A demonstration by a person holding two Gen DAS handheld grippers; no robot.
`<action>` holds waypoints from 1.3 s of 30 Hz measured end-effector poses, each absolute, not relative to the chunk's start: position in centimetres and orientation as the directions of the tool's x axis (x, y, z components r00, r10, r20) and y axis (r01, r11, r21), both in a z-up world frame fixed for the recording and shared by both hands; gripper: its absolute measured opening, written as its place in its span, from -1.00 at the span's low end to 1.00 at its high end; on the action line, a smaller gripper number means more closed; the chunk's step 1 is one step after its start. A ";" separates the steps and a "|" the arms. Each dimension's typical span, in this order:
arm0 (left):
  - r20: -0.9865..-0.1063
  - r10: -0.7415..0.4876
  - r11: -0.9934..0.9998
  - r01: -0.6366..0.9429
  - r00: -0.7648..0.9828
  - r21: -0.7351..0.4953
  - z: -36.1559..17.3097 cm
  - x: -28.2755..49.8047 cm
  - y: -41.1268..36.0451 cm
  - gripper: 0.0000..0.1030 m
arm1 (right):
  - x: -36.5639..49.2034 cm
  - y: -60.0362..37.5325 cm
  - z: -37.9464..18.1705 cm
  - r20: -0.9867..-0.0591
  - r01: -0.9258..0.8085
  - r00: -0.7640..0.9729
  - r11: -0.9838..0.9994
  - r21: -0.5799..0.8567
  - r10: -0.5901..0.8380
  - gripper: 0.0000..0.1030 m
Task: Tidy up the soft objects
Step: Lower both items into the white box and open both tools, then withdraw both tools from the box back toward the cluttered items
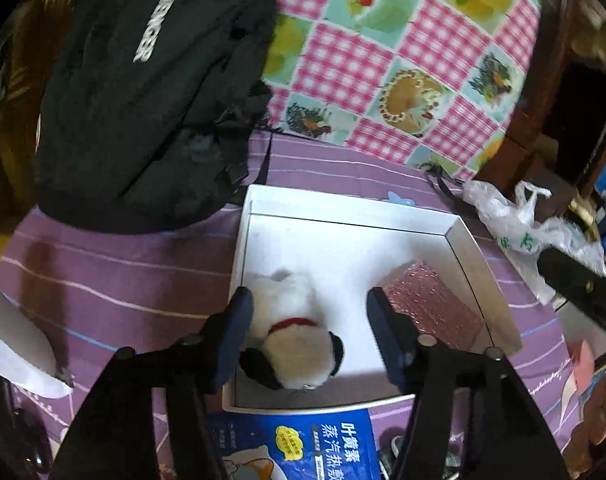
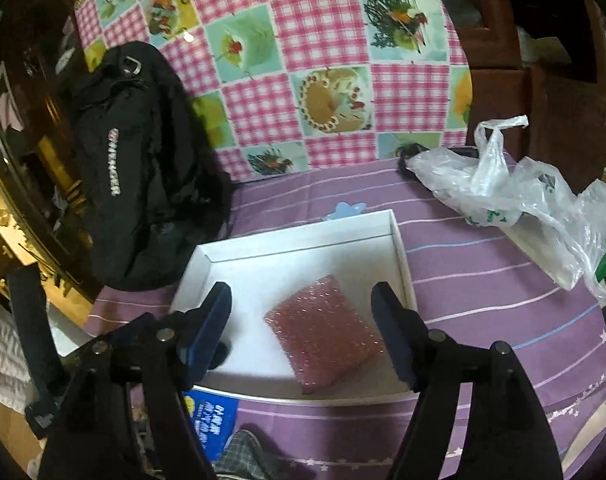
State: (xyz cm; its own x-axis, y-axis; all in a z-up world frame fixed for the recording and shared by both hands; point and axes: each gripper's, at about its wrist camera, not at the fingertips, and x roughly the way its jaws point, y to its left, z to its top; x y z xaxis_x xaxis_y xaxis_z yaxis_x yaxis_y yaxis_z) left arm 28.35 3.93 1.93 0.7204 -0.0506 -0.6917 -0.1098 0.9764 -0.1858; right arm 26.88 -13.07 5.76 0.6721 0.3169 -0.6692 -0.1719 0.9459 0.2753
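A white plush dog (image 1: pixel 295 344) with black ears and a red collar lies in the near left corner of a shallow white box (image 1: pixel 343 208). My left gripper (image 1: pixel 310 294) hangs just over it, open, a finger on either side of the dog and the pads clear of it. A pink bubble-wrap pouch (image 2: pixel 323 332) lies flat in the box's right half (image 2: pixel 303 228). My right gripper (image 2: pixel 301 286) is open above the pouch with nothing held. In the right wrist view the dog is almost hidden behind my left finger. The pouch (image 1: pixel 435 300) also shows in the left wrist view.
A black backpack (image 2: pixel 143 180) leans at the box's far left on the purple striped sheet (image 2: pixel 483 280). A crumpled clear plastic bag (image 2: pixel 503 188) lies at the right. A blue printed packet (image 1: pixel 303 444) sits against the box's near edge. A pink checked cloth (image 2: pixel 303 60) hangs behind.
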 end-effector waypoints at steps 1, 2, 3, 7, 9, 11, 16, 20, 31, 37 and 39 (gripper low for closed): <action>-0.684 -0.046 0.979 -0.103 0.728 -0.176 2.3 28.1 3.7 0.03 | 26.7 -13.1 5.9 -0.662 -0.174 0.676 0.943 0.283 0.323 0.42; -0.672 -0.041 0.981 -0.098 0.740 -0.168 2.7 27.7 3.4 0.03 | 26.4 -13.2 6.3 -0.654 -0.176 0.680 0.940 0.293 0.331 0.42; -0.659 -0.038 0.982 -0.094 0.751 -0.164 3.0 27.3 3.2 0.03 | 26.3 -13.2 6.5 -0.650 -0.180 0.679 0.935 0.304 0.342 0.42; -0.629 0.003 0.987 -0.102 0.778 -0.122 4.5 26.1 2.5 0.03 | 26.0 -13.2 7.4 -0.657 -0.192 0.638 0.910 0.368 0.401 0.42; -0.623 0.019 0.989 -0.106 0.782 -0.102 5.2 25.3 2.5 0.03 | 25.9 -13.1 7.7 -0.685 -0.180 0.600 0.904 0.388 0.414 0.42; -0.614 0.040 0.990 -0.115 0.788 -0.083 5.9 24.4 2.6 0.03 | 25.5 -12.9 8.0 -0.708 -0.158 0.583 0.911 0.382 0.398 0.42; -0.588 0.134 0.984 -0.176 0.798 -0.015 7.2 20.8 3.2 0.03 | 24.2 -12.0 9.0 -0.713 -0.169 0.589 0.921 0.351 0.379 0.42; -0.595 0.113 0.984 -0.173 0.796 -0.045 7.6 18.2 4.2 0.03 | 22.4 -10.2 10.4 -0.715 -0.219 0.583 0.922 0.320 0.386 0.42; -0.605 0.097 0.972 -0.206 0.790 -0.114 5.3 11.5 6.6 0.03 | 17.0 -6.7 10.9 -0.693 -0.354 0.621 0.920 0.167 0.366 0.42; -0.604 0.050 0.977 -0.165 0.796 -0.136 4.0 10.3 5.6 0.03 | 15.3 -8.0 9.6 -0.673 -0.334 0.627 0.916 0.222 0.392 0.42; -0.601 0.039 0.978 -0.153 0.799 -0.139 3.7 10.2 5.0 0.03 | 14.7 -8.6 9.2 -0.667 -0.321 0.633 0.917 0.237 0.394 0.42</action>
